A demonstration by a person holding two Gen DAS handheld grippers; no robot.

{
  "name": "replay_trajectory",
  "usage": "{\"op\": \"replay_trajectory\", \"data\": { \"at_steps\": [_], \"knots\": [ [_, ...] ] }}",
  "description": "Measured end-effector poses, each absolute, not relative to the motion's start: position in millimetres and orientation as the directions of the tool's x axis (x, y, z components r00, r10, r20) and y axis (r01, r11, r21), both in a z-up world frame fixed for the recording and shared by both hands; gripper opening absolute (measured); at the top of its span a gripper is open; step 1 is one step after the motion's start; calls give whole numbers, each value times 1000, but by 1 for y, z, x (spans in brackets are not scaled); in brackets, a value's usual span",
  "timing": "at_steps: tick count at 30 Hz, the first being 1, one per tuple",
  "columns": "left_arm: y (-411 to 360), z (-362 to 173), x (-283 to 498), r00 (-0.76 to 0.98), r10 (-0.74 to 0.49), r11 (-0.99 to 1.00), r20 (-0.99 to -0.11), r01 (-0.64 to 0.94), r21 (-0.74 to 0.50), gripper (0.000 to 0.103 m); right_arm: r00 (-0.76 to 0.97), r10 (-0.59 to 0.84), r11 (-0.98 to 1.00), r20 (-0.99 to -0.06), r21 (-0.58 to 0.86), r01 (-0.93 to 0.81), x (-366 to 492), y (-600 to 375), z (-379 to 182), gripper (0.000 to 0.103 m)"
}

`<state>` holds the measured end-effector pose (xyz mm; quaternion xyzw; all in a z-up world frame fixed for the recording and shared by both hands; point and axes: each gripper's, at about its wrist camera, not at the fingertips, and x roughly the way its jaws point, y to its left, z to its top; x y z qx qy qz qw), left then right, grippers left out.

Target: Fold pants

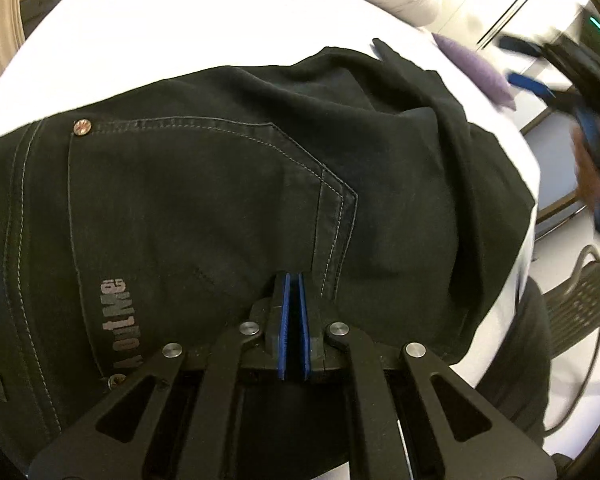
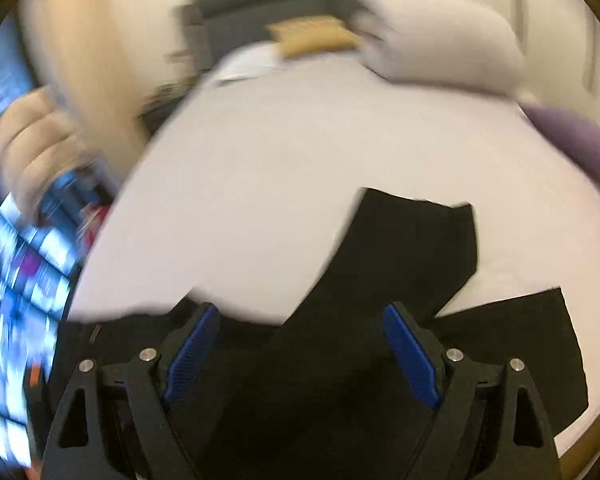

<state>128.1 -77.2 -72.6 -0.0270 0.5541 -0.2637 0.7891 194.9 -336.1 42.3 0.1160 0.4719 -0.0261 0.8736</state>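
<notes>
Black pants (image 1: 204, 184) lie on a white bed (image 1: 172, 32), back pocket up, with a copper rivet and grey lettering. My left gripper (image 1: 294, 280) is shut, its blue pads together right at the pocket's lower edge; whether cloth is pinched between them is hidden. In the right wrist view, the pants (image 2: 400, 256) spread out with two legs pointing away. My right gripper (image 2: 300, 316) is open above them, empty. It also shows blurred at the right edge of the left wrist view (image 1: 540, 88).
White pillows (image 2: 436, 40) and a purple cushion (image 2: 580, 140) lie at the far side of the bed. A tan cushion (image 2: 312, 36) sits by a dark headboard. A mesh chair (image 1: 576, 300) stands off the bed's right edge. The right wrist view is motion-blurred.
</notes>
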Motion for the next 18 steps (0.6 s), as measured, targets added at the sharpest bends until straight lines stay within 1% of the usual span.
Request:
{"op": "replay_trajectory", "data": {
  "at_steps": [2, 4, 6, 7, 10, 14, 15, 16, 17, 18],
  "knots": [
    [-76, -81, 127, 250, -433, 863, -866, 394, -317, 4, 515, 30, 954, -857, 177, 240, 237, -355, 25, 84],
    [-79, -84, 127, 247, -423, 862, -872, 408, -302, 4, 480, -20, 944, -877, 141, 297, 264, -360, 9, 81],
    [-79, -87, 126, 240, -420, 859, -875, 416, -299, 4, 447, -21, 926, -894, 151, 346, 297, -366, -14, 80],
    [-78, -88, 127, 235, -424, 857, -874, 415, -304, 4, 430, -43, 919, -902, 134, 372, 307, -367, -23, 80],
    [-71, -93, 131, 222, -448, 853, -866, 397, -340, 4, 388, -100, 916, -916, 68, 395, 335, -375, -47, 80],
    [-54, -93, 131, 218, -458, 848, -862, 396, -351, 4, 269, -191, 891, -944, -51, 451, 365, -388, -86, 80],
    [-52, -93, 131, 218, -458, 849, -862, 396, -351, 4, 248, -203, 884, -947, -68, 463, 369, -392, -95, 82],
    [-53, -93, 131, 219, -455, 849, -863, 398, -346, 4, 263, -213, 880, -941, -68, 469, 371, -395, -98, 84],
    [-52, -94, 131, 220, -453, 850, -864, 400, -343, 4, 272, -222, 882, -936, -74, 465, 372, -395, -98, 84],
    [-52, -93, 131, 222, -448, 851, -866, 402, -338, 4, 280, -228, 889, -932, -83, 450, 375, -395, -98, 81]
  ]
}}
